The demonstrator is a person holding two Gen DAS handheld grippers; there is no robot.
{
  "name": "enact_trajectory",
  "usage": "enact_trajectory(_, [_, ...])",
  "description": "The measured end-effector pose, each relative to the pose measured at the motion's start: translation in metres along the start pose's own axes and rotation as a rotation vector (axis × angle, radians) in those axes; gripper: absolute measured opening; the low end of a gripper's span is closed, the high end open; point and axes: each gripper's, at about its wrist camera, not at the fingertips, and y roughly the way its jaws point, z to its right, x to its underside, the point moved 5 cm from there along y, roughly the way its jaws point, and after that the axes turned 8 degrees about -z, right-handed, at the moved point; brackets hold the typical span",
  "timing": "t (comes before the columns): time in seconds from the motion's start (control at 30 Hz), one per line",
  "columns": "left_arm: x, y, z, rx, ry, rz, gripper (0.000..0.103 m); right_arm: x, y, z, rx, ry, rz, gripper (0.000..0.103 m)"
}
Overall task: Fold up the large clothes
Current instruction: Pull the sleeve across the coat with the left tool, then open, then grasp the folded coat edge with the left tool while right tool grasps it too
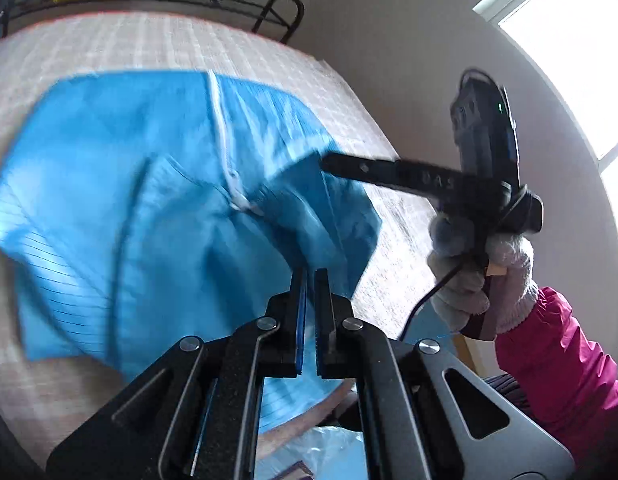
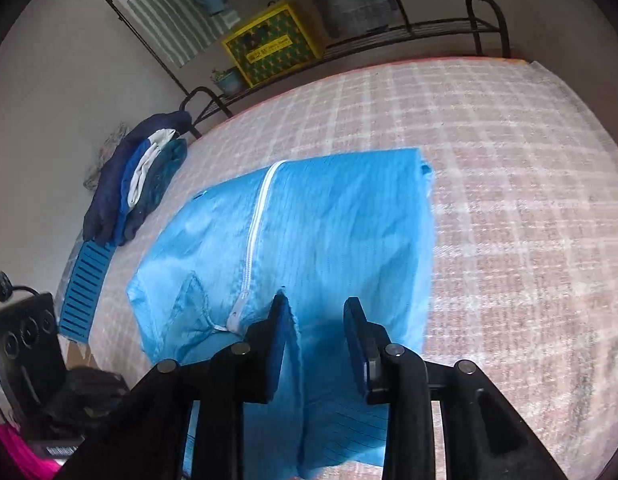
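Note:
A large light-blue garment (image 1: 149,184) with a white zipper (image 1: 219,120) lies on the pink checked bed cover (image 1: 109,44). My left gripper (image 1: 310,276) is nearly shut, its jaws a narrow gap apart over the garment's near edge; no cloth shows between them. My right gripper (image 2: 315,308) is open above the garment (image 2: 329,216), with a fold of cloth against its left finger (image 2: 279,332). The zipper (image 2: 259,216) runs up the middle. In the left wrist view the right gripper (image 1: 329,164) reaches over the garment's right part, held by a gloved hand (image 1: 465,272).
A pile of dark folded clothes (image 2: 137,176) lies at the bed's far left edge. A blue slatted crate (image 2: 85,280) sits beside it. A metal rack (image 2: 389,36) with a yellow box (image 2: 273,44) stands behind the bed. A bright window (image 1: 581,52) is at the right.

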Motion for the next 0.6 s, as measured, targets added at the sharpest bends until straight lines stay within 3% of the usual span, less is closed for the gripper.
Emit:
enact_trajectory(0.1, [-0.015,-0.043,-0.043,-0.092,-0.064,0.116,0.008,0.008,-0.008,0.026,0.110,0.055,0.025,0.031])
enact_trajectory(0.13, [-0.020,-0.052,-0.062,-0.108,-0.105,0.137,0.009,0.010,-0.007,0.037,0.127,0.088,0.021,0.037])
enact_trajectory(0.23, [-0.021,-0.058,-0.109,-0.193,-0.176,0.129,0.011,0.022,0.005,0.053,0.058,0.175,-0.039,0.043])
enact_trajectory(0.27, [-0.017,-0.051,-0.124,-0.204,-0.199,0.092,0.011,0.026,0.010,0.053,0.037,0.187,-0.065,0.040])
enact_trajectory(0.33, [0.000,-0.032,-0.151,-0.225,-0.264,0.014,0.011,0.036,0.020,0.044,0.007,0.183,-0.116,0.017])
enact_trajectory(0.4, [0.019,-0.026,-0.162,-0.227,-0.256,0.016,0.010,0.046,0.022,0.033,-0.019,0.147,-0.151,0.015])
enact_trajectory(0.47, [0.024,-0.034,-0.161,-0.211,-0.252,0.020,0.011,0.049,0.011,0.026,-0.053,0.106,-0.126,0.019])
enact_trajectory(0.5, [0.025,-0.040,-0.161,-0.195,-0.257,0.032,0.012,0.050,0.003,0.028,-0.087,0.115,-0.107,0.029])
enact_trajectory(0.53, [0.026,-0.048,-0.163,-0.179,-0.269,0.047,0.018,0.051,-0.005,0.034,-0.110,0.146,-0.080,0.043])
enact_trajectory(0.57, [0.027,-0.056,-0.167,-0.154,-0.296,0.063,0.024,0.050,-0.012,0.042,-0.132,0.185,-0.052,0.050])
enact_trajectory(0.6, [0.026,-0.062,-0.173,-0.121,-0.329,0.082,0.042,0.050,-0.018,0.051,-0.153,0.225,-0.027,0.053])
